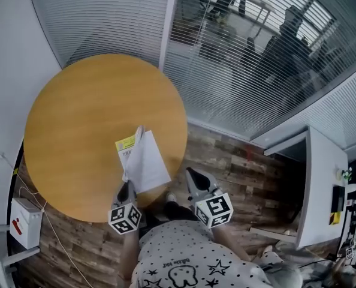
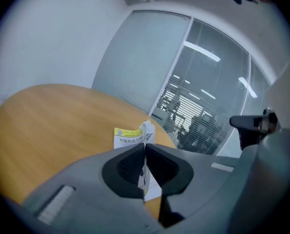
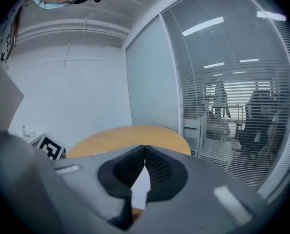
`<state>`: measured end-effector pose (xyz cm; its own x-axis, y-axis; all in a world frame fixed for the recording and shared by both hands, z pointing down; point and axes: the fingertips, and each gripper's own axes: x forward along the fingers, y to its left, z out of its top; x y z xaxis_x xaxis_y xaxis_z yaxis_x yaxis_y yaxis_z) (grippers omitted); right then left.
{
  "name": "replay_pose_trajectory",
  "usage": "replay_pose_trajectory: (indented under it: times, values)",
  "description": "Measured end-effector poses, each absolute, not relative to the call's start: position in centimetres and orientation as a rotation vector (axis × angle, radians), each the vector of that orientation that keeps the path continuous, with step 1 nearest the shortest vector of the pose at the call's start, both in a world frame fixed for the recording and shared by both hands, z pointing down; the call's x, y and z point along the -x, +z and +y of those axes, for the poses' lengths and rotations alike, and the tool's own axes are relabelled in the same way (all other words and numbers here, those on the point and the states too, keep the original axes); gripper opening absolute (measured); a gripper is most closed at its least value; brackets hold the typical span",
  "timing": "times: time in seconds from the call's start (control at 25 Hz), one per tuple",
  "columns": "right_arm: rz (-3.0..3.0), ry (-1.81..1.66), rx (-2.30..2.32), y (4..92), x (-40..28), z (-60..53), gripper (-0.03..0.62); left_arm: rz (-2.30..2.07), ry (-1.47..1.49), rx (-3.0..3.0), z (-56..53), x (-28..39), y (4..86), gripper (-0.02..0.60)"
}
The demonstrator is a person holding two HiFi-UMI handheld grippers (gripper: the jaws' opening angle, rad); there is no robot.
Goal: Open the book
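Fingers (image 2: 128, 168) of the left gripper (image 2: 144, 149) pinch a raised leaf (image 2: 146, 130) of the booklet (image 1: 145, 164) lying just ahead on the round table (image 1: 76, 125), right gripper (image 3: 144, 151) closed and empty alongside; with nothing pinning the booklet, lifting may drag it or tear the leaf.

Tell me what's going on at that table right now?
A person stands at the round wooden table with a gripper in each hand. The left gripper is shut on a white page of a thin booklet, holding it raised above the yellow-labelled sheet that lies flat. The right gripper is shut just off the booklet's right edge and appears to hold nothing.
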<state>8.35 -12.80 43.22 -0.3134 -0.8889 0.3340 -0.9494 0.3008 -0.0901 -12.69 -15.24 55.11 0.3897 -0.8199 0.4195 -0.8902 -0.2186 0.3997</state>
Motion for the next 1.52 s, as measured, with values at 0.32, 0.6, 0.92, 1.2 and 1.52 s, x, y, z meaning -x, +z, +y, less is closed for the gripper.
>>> replay_pose_trajectory:
  times: [0.32,0.6,0.92,1.2,1.52]
  values:
    - [-2.324,0.427,-1.697,43.8,-1.5,-12.9,0.003,-1.505,0.003,-1.915,-14.7,20.8,56.3,0.021]
    - [-2.268,0.415,-1.722,44.0,2.8,-13.3,0.003,-1.514,-0.160,-1.567,-14.9,29.5,60.9,0.021]
    - [-2.202,0.444,-1.762,45.0,5.6,-12.7,0.003,-1.440,-0.102,-1.447,-15.1,32.8,65.9,0.021]
    - [-2.125,0.480,-1.833,44.5,6.0,-11.0,0.003,-1.410,-0.004,-1.450,-14.1,36.3,65.5,0.126]
    - [-2.096,0.433,-1.928,41.9,1.5,-10.8,0.003,-1.670,0.063,-1.832,-15.8,39.8,53.2,0.116]
